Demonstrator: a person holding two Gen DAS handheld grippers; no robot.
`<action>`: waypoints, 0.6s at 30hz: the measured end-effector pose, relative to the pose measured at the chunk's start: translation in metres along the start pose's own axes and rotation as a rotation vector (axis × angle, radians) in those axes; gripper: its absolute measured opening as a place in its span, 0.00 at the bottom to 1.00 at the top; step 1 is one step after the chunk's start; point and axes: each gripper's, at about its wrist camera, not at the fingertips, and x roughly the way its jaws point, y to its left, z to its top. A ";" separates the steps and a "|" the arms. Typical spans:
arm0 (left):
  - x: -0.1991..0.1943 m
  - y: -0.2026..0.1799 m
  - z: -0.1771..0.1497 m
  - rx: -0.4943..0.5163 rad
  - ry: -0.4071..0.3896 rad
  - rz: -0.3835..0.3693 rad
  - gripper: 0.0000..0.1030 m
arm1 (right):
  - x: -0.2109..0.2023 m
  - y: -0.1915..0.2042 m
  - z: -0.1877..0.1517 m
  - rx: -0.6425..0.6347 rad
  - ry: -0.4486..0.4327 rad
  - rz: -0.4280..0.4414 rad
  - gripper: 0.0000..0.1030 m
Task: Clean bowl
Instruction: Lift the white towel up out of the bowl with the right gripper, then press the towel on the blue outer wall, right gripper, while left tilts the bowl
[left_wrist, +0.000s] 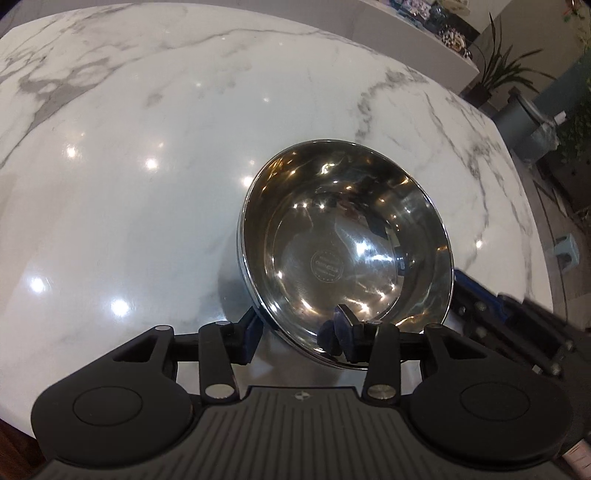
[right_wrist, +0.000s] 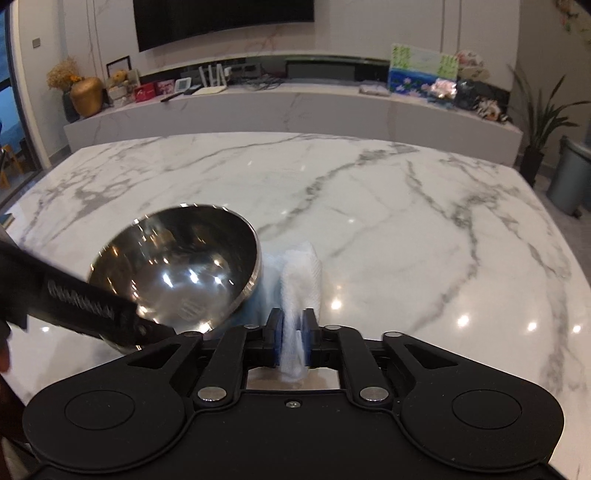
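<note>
A shiny steel bowl (left_wrist: 351, 240) stands tipped on the marble table, its mouth turned toward me. My left gripper (left_wrist: 295, 332) straddles its near rim, one finger outside the wall and the other inside, shut on the bowl. In the right wrist view the bowl (right_wrist: 177, 266) sits at the left, with the left gripper's black frame (right_wrist: 81, 302) crossing its lower edge. My right gripper (right_wrist: 291, 328) is shut on a white cloth (right_wrist: 299, 280). The cloth sticks out ahead of the fingers and lies just right of the bowl's outer wall, partly blurred.
The white marble table (right_wrist: 406, 221) stretches far ahead and to the right. Beyond its far edge runs a long low cabinet (right_wrist: 295, 107) with clutter on top. A grey bin (right_wrist: 569, 177) and a potted plant (right_wrist: 535, 122) stand on the floor at the right.
</note>
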 end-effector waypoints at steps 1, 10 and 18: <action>0.000 0.000 -0.001 -0.005 -0.005 -0.001 0.40 | -0.002 -0.001 -0.004 0.030 -0.013 -0.018 0.17; 0.003 -0.003 -0.002 -0.008 -0.022 0.007 0.42 | -0.012 0.004 -0.030 0.151 -0.107 -0.053 0.37; 0.002 -0.003 -0.003 -0.013 -0.025 0.010 0.44 | 0.009 0.012 -0.031 0.121 -0.052 -0.103 0.37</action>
